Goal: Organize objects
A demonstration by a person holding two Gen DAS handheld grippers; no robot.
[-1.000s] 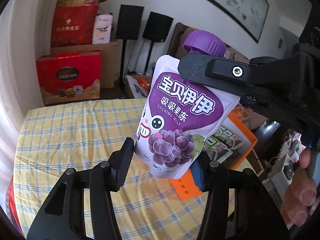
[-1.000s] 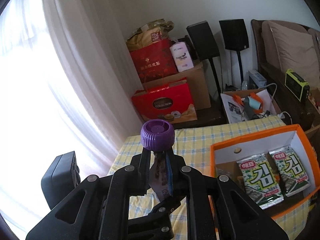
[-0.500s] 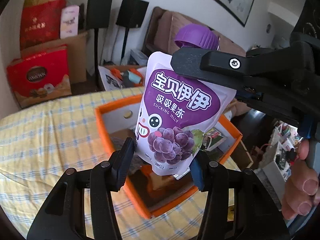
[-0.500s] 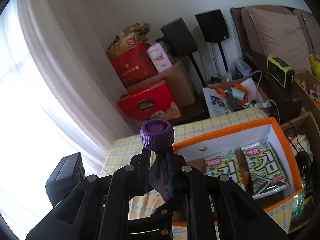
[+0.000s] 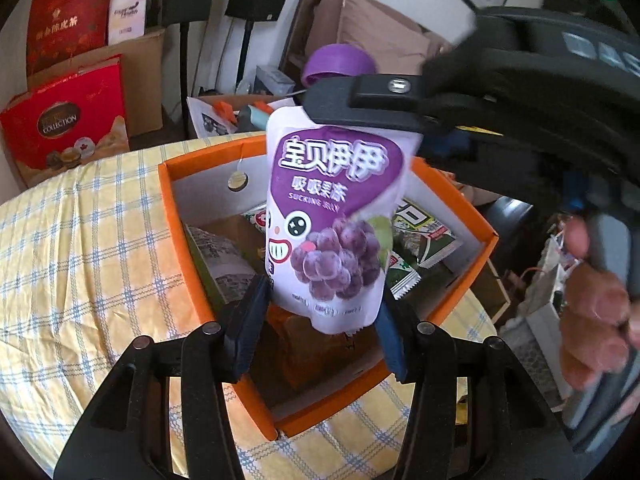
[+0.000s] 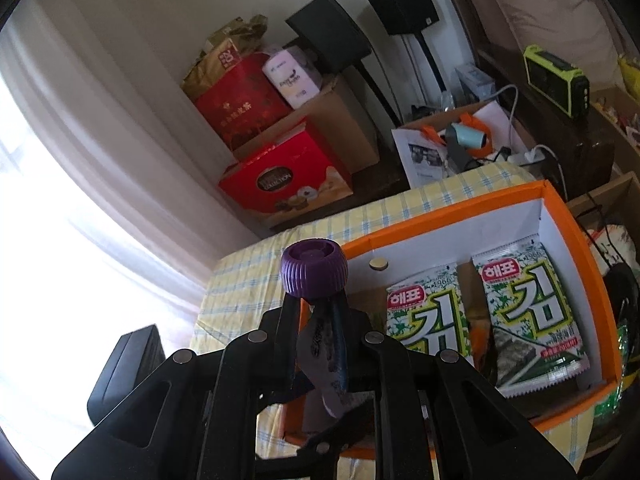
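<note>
My right gripper [image 6: 316, 316] is shut on the neck of a purple grape jelly pouch [image 5: 332, 220] with a purple cap [image 6: 314, 272]. It holds the pouch upright above the orange box [image 5: 172, 220]. My left gripper [image 5: 316, 328] is open, its jaws on either side of the pouch's bottom edge, apart from it. The box [image 6: 580, 248] has white inner walls and holds two seaweed packs [image 6: 424, 312] lying flat, plus a grey packet [image 5: 224, 256] leaning at its left wall.
The box sits on a table with a yellow checked cloth [image 5: 80, 248]. Behind the table stand red gift boxes [image 5: 64, 128], cardboard boxes, two black speakers [image 6: 400, 0] and a sofa. A hand [image 5: 596, 304] holds the right gripper's handle.
Both grippers have moved right with the pouch, from over the bare cloth to above the orange box. The pouch now hangs lower toward the box. The grip has not changed.
</note>
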